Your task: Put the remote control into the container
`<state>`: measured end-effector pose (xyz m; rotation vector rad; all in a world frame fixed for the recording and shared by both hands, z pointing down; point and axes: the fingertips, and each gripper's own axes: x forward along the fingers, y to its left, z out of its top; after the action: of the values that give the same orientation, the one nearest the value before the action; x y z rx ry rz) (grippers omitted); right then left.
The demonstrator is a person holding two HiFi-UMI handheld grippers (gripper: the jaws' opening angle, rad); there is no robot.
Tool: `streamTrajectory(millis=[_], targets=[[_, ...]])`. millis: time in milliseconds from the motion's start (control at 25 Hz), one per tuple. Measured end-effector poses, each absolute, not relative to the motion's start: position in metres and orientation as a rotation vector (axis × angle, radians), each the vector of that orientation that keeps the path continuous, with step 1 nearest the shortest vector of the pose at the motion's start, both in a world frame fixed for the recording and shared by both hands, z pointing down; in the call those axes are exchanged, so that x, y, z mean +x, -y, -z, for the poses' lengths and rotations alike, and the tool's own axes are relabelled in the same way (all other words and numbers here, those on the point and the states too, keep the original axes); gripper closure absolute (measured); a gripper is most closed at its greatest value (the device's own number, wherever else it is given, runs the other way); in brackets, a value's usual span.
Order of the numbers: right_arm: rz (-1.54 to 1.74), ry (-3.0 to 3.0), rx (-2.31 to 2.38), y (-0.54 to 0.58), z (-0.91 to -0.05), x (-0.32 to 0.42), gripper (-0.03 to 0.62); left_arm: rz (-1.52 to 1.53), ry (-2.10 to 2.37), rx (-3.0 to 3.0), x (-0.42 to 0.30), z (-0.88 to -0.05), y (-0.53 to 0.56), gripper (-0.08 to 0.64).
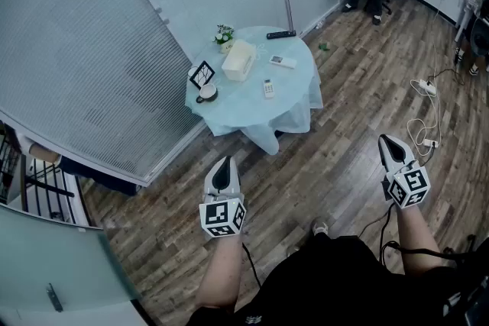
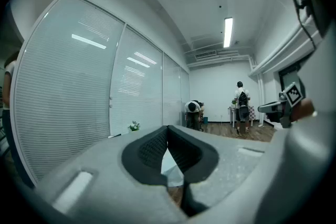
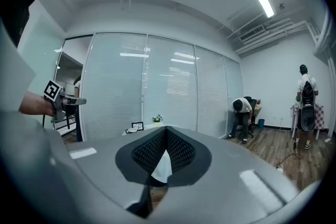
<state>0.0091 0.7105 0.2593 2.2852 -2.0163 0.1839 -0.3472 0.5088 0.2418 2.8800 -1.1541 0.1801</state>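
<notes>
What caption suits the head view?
Left gripper and right gripper, both shut, face a round table with remote controls and a container.

table (image 1: 296, 91), white remote (image 1: 268, 88), perhaps a container (image 1: 238, 59)

Room bright, even, cool bluish cast. Ceiling strip light (image 2: 227, 32) slightly blown out in both gripper views; its reflections streak across glass partition (image 2: 89, 42). Head view: soft light on wooden floor (image 1: 344, 133), faint shadow only under table (image 1: 294, 99). Strong fisheye bowing, black vignette in corners of gripper views. Left gripper (image 2: 168, 131) and right gripper (image 3: 166, 131) close to lens, soft; far room sharper.
</notes>
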Motion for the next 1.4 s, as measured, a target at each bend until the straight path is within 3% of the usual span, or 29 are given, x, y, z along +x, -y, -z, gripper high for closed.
streamTrajectory(millis=[920, 1400], targets=[[-0.262, 2.053, 2.251, -0.650, -0.293, 0.107, 0.591, -0.219, 1.206, 2.903, -0.250, -0.237, -0.440, 0.558], [-0.320, 2.031, 2.215, -0.543, -0.304, 0.145, 0.591, -0.207, 1.148, 2.908, -0.194, -0.257, -0.316, 0.558]])
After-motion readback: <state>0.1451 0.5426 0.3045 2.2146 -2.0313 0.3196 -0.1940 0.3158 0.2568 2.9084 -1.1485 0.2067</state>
